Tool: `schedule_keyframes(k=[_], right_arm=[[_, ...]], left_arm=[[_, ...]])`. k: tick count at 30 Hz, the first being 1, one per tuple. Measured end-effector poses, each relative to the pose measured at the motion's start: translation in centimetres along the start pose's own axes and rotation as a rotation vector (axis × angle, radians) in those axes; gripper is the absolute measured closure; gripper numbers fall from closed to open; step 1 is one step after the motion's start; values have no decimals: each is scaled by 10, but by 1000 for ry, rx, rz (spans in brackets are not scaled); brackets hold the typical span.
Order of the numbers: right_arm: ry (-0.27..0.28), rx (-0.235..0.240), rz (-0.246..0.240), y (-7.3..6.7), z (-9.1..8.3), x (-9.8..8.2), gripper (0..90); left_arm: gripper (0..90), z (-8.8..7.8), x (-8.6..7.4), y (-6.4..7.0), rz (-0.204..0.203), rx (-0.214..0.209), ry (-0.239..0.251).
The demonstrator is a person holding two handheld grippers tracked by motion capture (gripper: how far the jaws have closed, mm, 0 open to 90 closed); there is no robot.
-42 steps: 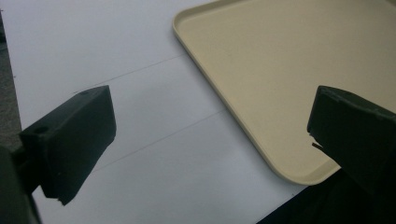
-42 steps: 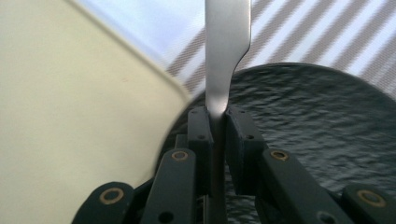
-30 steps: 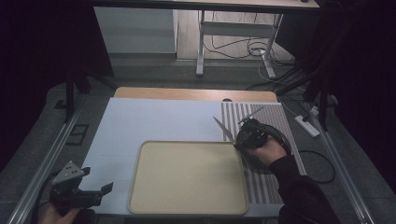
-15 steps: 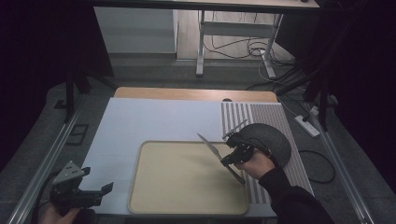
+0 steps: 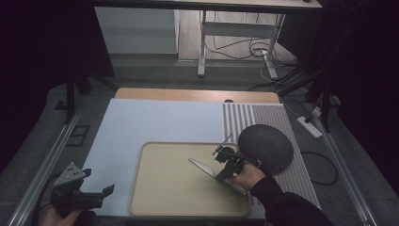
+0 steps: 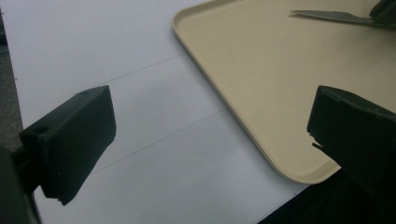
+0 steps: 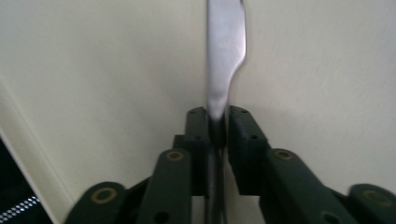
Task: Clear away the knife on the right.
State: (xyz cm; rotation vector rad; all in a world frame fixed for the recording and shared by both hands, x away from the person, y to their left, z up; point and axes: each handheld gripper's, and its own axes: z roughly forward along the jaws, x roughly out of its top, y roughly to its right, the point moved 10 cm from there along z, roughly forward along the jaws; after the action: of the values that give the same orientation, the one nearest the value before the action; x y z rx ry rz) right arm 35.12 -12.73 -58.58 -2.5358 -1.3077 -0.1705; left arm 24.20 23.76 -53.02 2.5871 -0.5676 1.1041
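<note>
Right claw (image 7: 217,122) pinches a shiny metal knife (image 7: 224,51).
The flat blade hangs over a smooth tan tray (image 5: 164,188). Left claw (image 6: 210,140) gapes open, empty.

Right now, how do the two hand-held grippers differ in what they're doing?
The right hand-held gripper pinches a table knife between its jaws, which have just been opening slightly; the left hand-held gripper has wide-open jaws with nothing between them. The right one is over the beige tray; the left sits off the tray, over the white mat. Both have black jaws and are hand-held.
</note>
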Motion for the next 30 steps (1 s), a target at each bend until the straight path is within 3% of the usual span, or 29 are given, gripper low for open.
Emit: schedule_keyframes(k=[2,4,6,9,12,15,22,23,30], right_arm=[[24,-2,-38,-1,-4,5,804],[45,-1,-121,-5,-4,11,900],[66,-7,-209,-14,1,23,900],[80,-4,-236,-20,6,32,900],[96,-54,-257,-18,18,43,900],[80,-54,-253,-13,26,44,900],[73,-102,-164,10,18,37,900],[70,-108,-134,17,15,35,900],[68,-106,-89,30,10,26,900]], left_arm=[[17,0,0,0,1,0,-1],[18,0,0,0,1,0,0],[17,0,0,0,3,1,-1],[18,0,0,0,4,1,-2],[18,0,0,0,2,0,-1],[18,0,0,0,-1,-2,1],[18,0,0,0,3,0,0],[18,0,0,0,3,0,-1],[19,0,0,0,1,-3,0]])
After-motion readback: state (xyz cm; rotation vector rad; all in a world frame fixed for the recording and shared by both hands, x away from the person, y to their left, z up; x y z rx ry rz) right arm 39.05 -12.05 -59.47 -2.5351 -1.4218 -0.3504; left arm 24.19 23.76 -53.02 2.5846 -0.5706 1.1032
